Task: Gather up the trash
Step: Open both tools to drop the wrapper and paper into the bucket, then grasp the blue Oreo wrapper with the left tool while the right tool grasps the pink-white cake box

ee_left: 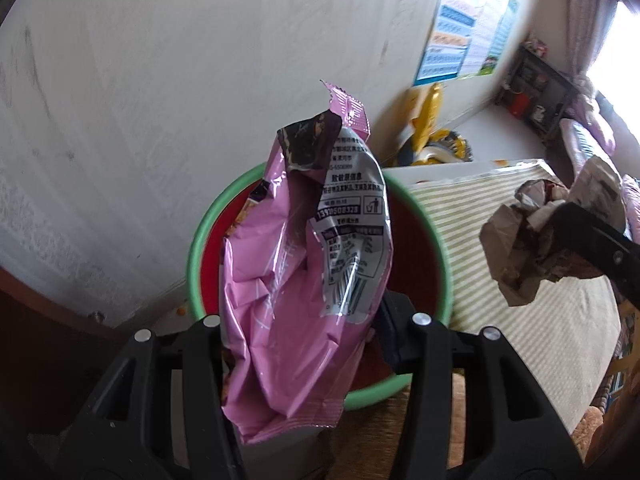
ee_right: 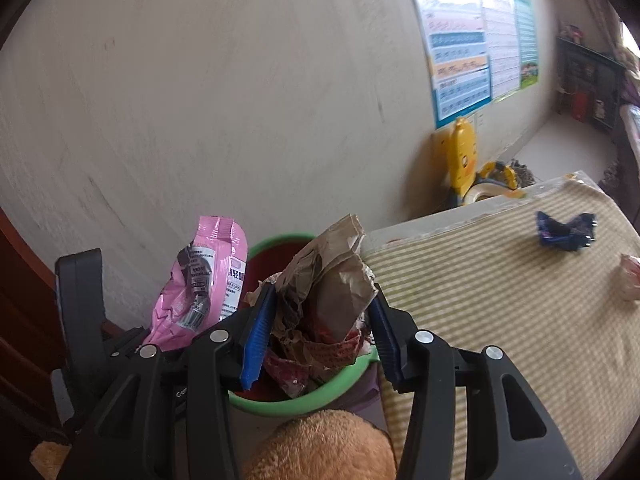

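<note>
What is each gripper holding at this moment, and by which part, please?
Left gripper clamps the pink snack bag near its lower end; right gripper clamps the crumpled brown paper across its middle.

Daylight blows out the window point(ee_left: 616, 44) top right, glare on the pink wrapper point(ee_left: 296, 280); motion blur on bg, heavy fisheye bend w/ dark corners.

**Pink, green and stripes**

We see a glossy pink snack bag point(ee_left: 288, 280) with a silver-grey printed panel, a bin point(ee_left: 436, 248) green at the rim and red inside, and crumpled brown paper point(ee_right: 332, 280) showing red print. The tablecloth point(ee_right: 500, 300) carries pale green and cream stripes; a dark blue wrapper point(ee_right: 566, 236) lies on it.
</note>
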